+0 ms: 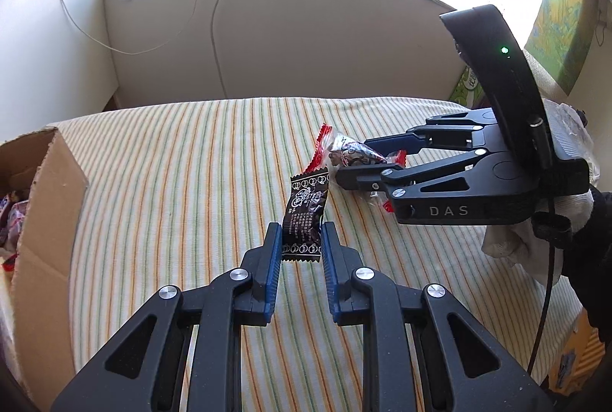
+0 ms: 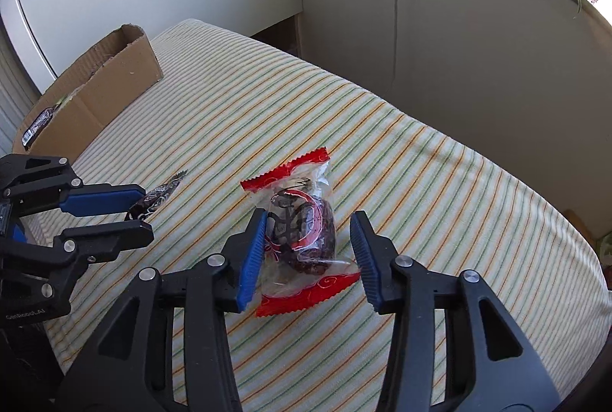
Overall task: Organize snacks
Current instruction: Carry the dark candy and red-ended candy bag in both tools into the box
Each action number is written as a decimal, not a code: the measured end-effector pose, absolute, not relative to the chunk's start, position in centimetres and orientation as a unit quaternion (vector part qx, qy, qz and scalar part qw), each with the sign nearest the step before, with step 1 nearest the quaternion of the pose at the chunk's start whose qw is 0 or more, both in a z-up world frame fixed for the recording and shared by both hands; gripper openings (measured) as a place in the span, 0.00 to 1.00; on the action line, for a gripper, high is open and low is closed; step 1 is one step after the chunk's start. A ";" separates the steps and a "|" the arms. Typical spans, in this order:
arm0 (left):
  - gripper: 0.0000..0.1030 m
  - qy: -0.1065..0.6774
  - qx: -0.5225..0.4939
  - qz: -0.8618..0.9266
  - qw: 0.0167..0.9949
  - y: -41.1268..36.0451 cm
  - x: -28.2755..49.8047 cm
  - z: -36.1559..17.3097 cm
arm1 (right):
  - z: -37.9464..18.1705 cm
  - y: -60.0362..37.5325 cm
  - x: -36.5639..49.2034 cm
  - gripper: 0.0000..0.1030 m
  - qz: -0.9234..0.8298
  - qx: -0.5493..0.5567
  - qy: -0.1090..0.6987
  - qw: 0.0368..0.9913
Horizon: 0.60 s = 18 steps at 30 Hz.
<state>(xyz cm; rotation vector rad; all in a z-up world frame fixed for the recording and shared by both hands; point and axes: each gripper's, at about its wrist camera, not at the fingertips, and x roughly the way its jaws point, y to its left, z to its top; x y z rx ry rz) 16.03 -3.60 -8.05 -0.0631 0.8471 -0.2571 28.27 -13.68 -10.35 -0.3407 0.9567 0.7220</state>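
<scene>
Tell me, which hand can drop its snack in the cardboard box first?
Probably the left. The left gripper already pinches the dark snack packet, and the cardboard box sits on its side. The right gripper is farther away.

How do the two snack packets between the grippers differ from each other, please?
The dark packet is opaque brown-black with pale print, while the red-ended packet is clear, showing dark contents. The dark packet is slim and flat; the red-ended packet is wider and bulges. The left gripper is shut on the dark packet; the right gripper brackets the red-ended packet. Both have crimped ends and are over the striped cloth.
</scene>
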 end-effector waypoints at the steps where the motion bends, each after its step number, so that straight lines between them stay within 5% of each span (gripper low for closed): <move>1: 0.18 0.409 -0.031 -0.121 0.904 -3.4 15.9 -7.9 | -10.6 -13.5 28.4 0.46 0.338 -0.162 0.449 0.811; 18: 0.18 0.344 -0.040 -0.058 0.937 0.8 9.6 -3.5 | -5.8 -11.2 24.6 0.42 0.346 -0.153 0.396 0.837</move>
